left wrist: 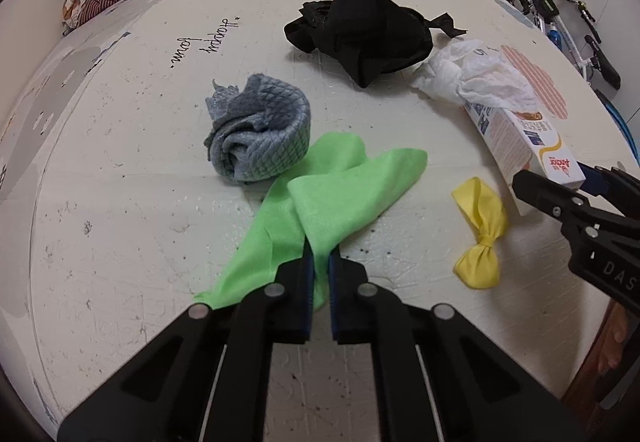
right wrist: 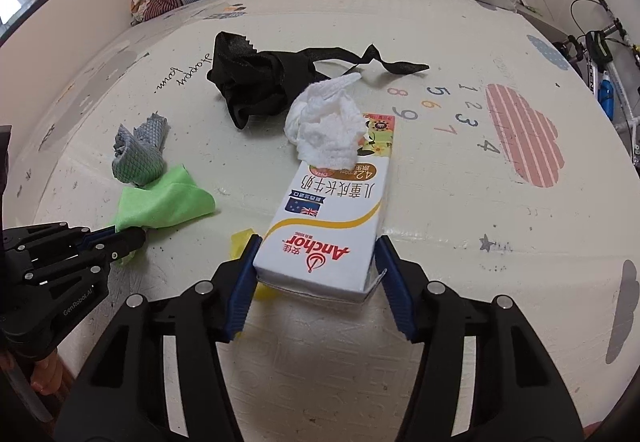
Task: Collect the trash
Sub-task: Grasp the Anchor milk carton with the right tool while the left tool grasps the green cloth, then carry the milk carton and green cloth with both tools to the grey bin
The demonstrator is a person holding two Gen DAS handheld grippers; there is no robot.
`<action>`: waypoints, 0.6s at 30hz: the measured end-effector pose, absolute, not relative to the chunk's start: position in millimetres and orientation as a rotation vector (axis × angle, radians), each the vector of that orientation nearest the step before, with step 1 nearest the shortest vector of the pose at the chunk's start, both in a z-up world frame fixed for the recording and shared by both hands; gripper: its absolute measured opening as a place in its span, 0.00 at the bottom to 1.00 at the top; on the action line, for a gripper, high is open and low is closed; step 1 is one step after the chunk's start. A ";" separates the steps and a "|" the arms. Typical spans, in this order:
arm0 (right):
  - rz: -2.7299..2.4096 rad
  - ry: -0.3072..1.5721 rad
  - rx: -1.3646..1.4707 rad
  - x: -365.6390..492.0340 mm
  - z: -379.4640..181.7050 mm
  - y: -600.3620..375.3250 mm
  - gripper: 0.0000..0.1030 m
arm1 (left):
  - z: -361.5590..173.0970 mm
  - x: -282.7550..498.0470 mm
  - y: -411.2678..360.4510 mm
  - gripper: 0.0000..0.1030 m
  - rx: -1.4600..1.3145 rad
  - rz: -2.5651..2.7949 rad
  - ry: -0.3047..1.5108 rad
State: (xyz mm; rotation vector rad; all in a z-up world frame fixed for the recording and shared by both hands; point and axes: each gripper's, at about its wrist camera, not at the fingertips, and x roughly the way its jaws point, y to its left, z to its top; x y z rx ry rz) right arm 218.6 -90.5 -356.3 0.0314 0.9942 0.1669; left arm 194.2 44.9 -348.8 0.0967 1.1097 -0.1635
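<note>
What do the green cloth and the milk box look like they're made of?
Green cloth: soft, matte fabric, perhaps microfibre; it folds limply. Milk box: coated printed cardboard, judging by its crisp edges and slight sheen.

Right wrist view: yellow scrap [right wrist: 242, 242] is mostly hiding under the milk carton [right wrist: 326, 226]; crumpled tissue [right wrist: 326, 129] is covering the carton's far end. Left tongs [right wrist: 127, 238] are running off the left edge. Left wrist view: green cloth [left wrist: 340, 193] corner is disappearing between the pads [left wrist: 307, 282]; bicycle [left wrist: 568, 13] is getting cut off at the right edge.
</note>
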 end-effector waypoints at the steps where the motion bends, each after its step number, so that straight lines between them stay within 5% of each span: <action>1: 0.167 0.986 0.035 217.1 -353.6 -91.2 0.53 | -345.6 192.9 44.0 0.06 0.096 -0.164 1.099; 18: 0.177 0.842 0.030 167.2 -288.4 -105.9 0.53 | -277.2 142.9 31.2 0.06 0.057 -0.164 0.934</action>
